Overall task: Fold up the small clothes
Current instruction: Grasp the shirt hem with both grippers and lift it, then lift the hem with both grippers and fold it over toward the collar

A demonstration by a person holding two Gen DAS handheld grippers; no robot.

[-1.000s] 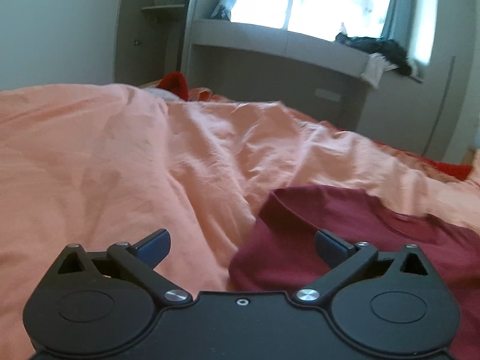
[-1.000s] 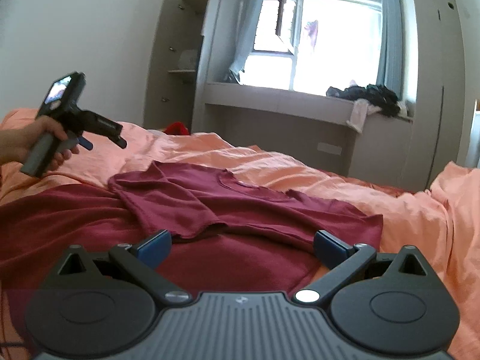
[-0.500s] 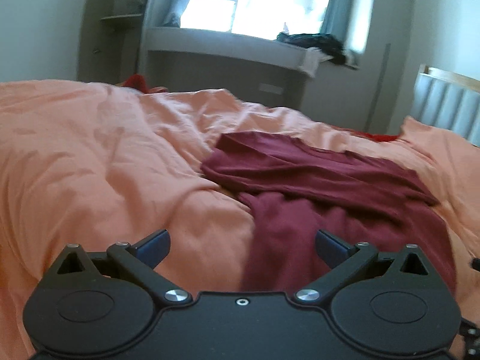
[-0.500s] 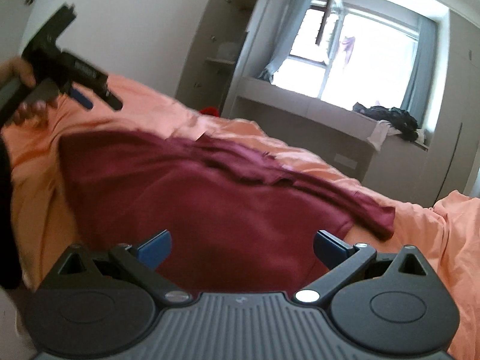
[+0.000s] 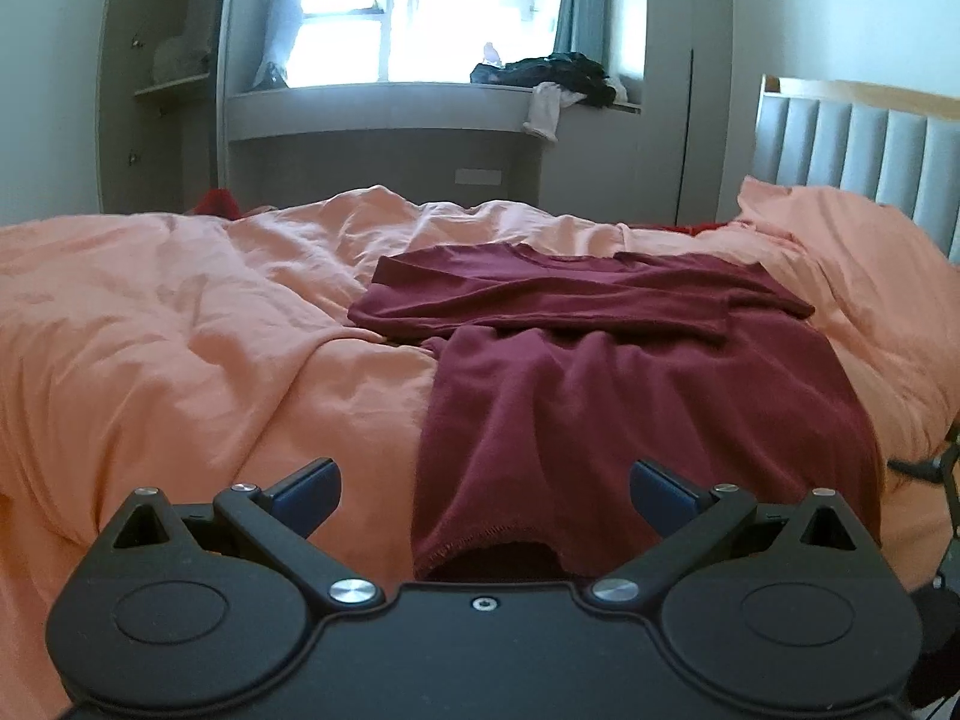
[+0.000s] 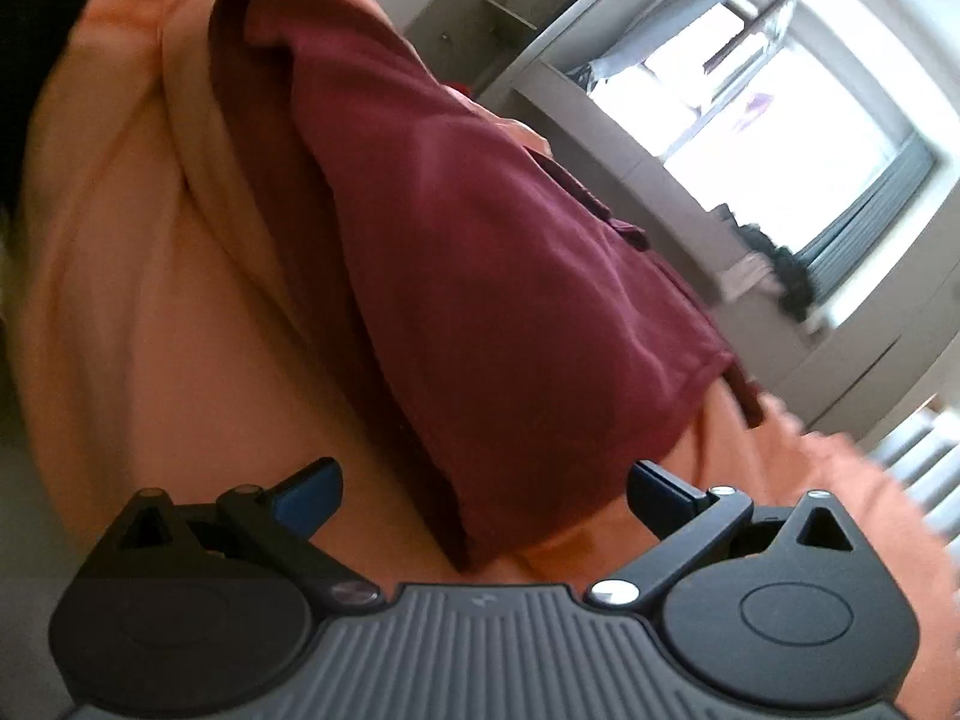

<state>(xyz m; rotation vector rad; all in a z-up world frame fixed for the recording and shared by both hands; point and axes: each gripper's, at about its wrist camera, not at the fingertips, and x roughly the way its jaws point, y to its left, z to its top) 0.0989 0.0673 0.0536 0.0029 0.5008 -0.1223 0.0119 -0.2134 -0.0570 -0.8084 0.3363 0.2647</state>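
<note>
While both pairs of blue-tipped jaws stand spread wide with nothing between them, the left gripper (image 5: 483, 489) hovers just above the near hem of a maroon T-shirt (image 5: 630, 372), and the right gripper (image 6: 483, 489) hangs over the same maroon T-shirt (image 6: 480, 252) at a strong tilt, so its view shows the room slanted. Neither gripper touches the cloth.

From the left wrist view the shirt lies spread on a rumpled peach duvet (image 5: 180, 330), hem nearest the camera and slightly gaping, neckline at the far end. Its upper part is crossed by folded-in fabric, apparently the sleeves laid across the chest, though the exact layering is hard to read. Beyond the shirt a peach pillow (image 5: 840, 252) sits against a grey padded headboard (image 5: 858, 150).

Farther back a window ledge (image 5: 384, 105) carries a heap of dark clothes (image 5: 552, 75) below a bright window (image 5: 444, 6). A small red item (image 5: 216, 202) shows at the duvet's far left edge. The right wrist view is blurred.
</note>
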